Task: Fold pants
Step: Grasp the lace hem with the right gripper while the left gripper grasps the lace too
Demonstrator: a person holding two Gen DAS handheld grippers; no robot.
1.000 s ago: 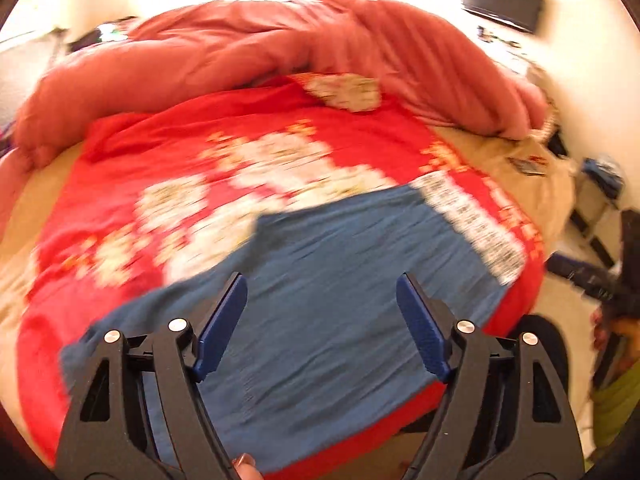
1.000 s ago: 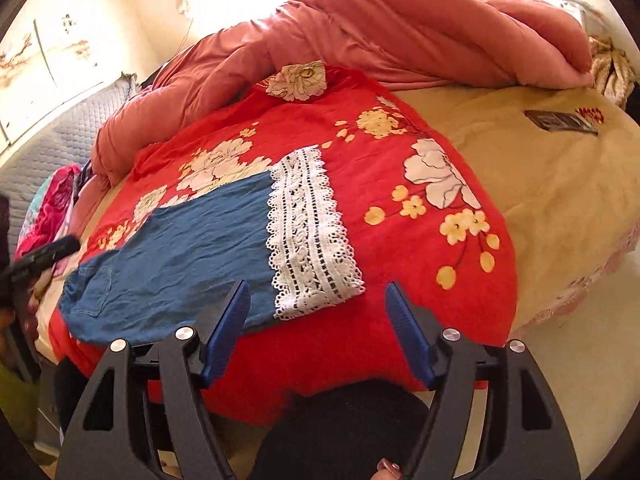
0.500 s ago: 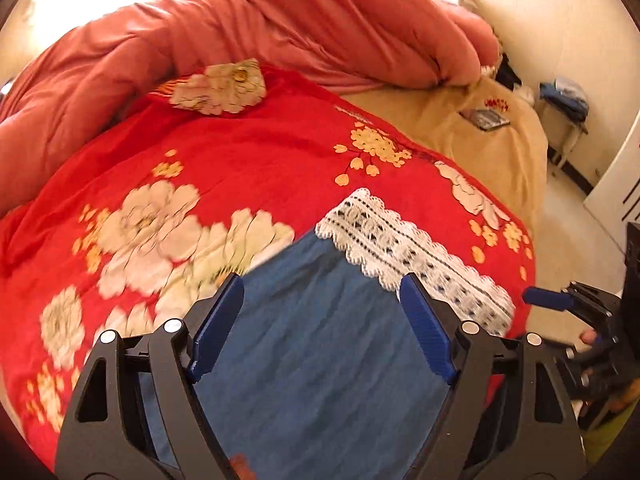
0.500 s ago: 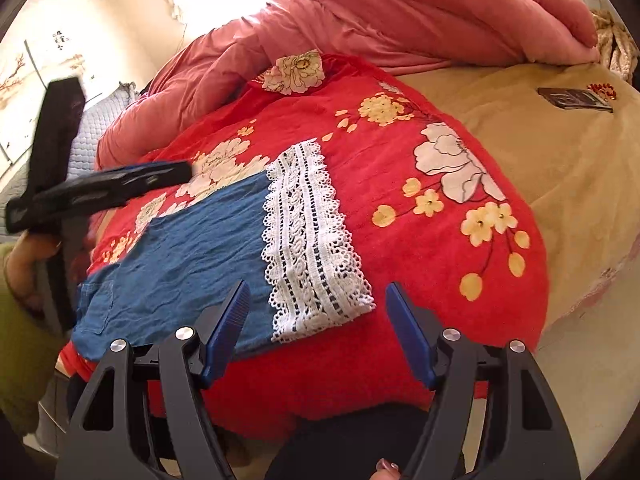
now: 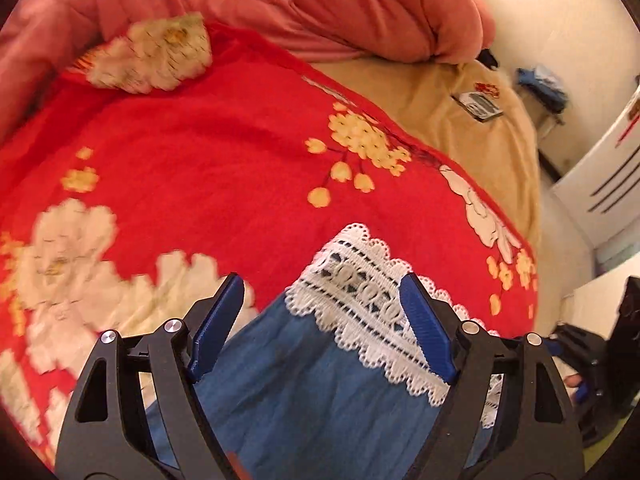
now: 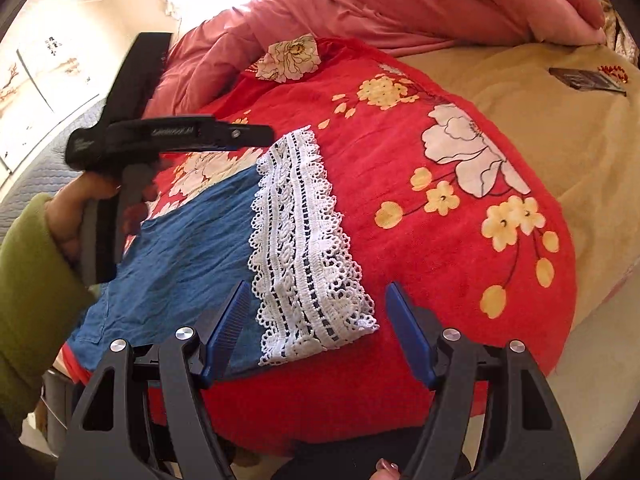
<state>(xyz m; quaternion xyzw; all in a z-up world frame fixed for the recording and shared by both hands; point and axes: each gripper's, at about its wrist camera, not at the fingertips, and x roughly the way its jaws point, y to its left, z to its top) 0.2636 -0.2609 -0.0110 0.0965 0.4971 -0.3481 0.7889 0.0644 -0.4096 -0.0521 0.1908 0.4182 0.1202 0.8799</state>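
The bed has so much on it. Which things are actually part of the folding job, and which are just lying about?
Part of the job:
blue pants with white lace hem
left gripper, open
right gripper, open

Just lying about:
red floral blanket
pink quilt
tan sheet
small dark packet

Bed surface: red floral blanket [image 6: 400, 184] spread over a tan sheet [image 6: 560, 128], a bunched pink comforter [image 6: 420, 0] along its far edge, a small dark flat packet [image 6: 586, 79] on the sheet, and framed wall pictures [image 6: 48, 76] at left.
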